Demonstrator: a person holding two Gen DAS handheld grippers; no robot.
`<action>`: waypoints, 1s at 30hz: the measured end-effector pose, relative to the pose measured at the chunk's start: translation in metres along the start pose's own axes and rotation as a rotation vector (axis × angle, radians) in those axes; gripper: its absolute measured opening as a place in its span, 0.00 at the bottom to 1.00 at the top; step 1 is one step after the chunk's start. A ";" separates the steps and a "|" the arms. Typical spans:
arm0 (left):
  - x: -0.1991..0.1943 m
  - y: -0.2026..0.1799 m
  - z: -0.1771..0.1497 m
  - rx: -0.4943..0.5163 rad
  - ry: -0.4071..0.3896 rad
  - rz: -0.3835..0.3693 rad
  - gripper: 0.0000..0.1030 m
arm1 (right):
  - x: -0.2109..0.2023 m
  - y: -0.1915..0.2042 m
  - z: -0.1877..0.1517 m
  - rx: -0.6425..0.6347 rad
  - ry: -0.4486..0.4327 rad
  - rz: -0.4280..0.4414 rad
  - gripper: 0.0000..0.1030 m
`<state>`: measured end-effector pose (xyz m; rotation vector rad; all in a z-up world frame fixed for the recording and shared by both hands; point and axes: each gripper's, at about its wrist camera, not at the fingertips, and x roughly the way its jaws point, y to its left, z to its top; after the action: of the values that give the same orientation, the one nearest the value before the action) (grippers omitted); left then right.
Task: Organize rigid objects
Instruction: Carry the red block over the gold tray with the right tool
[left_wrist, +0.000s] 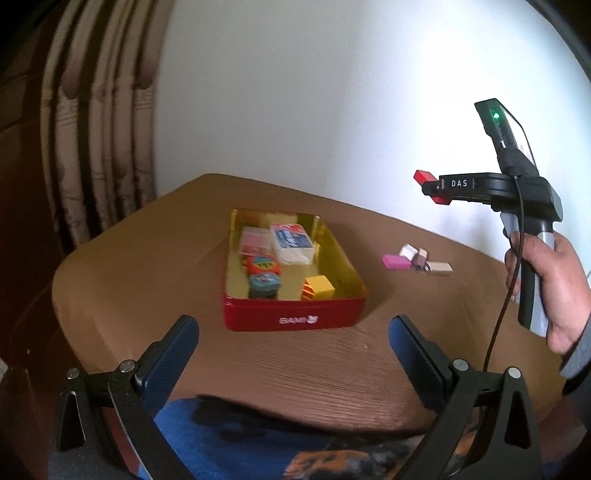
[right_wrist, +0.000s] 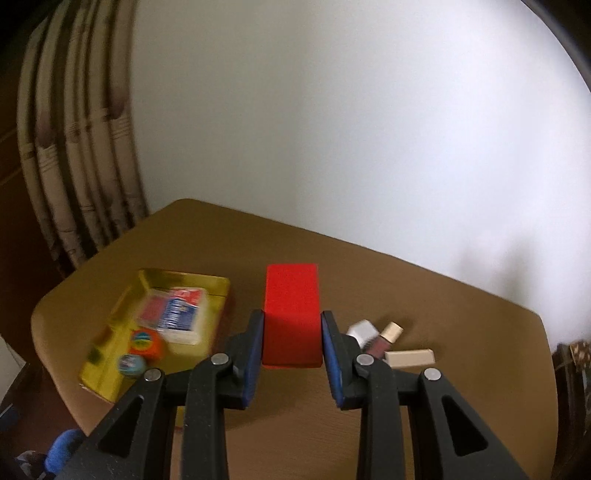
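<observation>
A red tin box (left_wrist: 291, 317) with a gold inside stands on the brown table and holds a card pack (left_wrist: 291, 242), two round tins (left_wrist: 263, 275) and a yellow block (left_wrist: 318, 288). It also shows in the right wrist view (right_wrist: 110, 380). My right gripper (right_wrist: 292, 325) is shut on a red block (right_wrist: 291, 314) and holds it high above the table; the block also shows in the left wrist view (left_wrist: 428, 190). My left gripper (left_wrist: 293, 332) is open and empty, in front of the box.
Several small blocks, pink (left_wrist: 396, 261), white (left_wrist: 408, 252) and beige (left_wrist: 439, 267), lie right of the box on the table (left_wrist: 147, 266). A curtain (left_wrist: 96, 147) hangs at the left, a white wall behind. Blue patterned cloth (left_wrist: 229, 443) lies below the table's near edge.
</observation>
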<state>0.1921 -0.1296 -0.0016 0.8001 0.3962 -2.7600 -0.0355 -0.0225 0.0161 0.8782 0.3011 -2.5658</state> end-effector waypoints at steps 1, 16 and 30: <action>-0.002 0.003 0.001 -0.009 -0.002 0.005 0.99 | -0.002 0.008 0.002 -0.007 -0.002 0.008 0.29; -0.003 0.042 -0.002 -0.116 0.012 0.039 0.99 | 0.026 0.106 -0.001 -0.095 0.086 0.125 0.29; 0.016 0.047 -0.010 -0.144 0.076 0.032 0.99 | 0.099 0.128 -0.037 -0.071 0.188 0.164 0.29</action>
<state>0.1980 -0.1730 -0.0276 0.8683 0.5840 -2.6423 -0.0296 -0.1556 -0.0837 1.0727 0.3570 -2.3134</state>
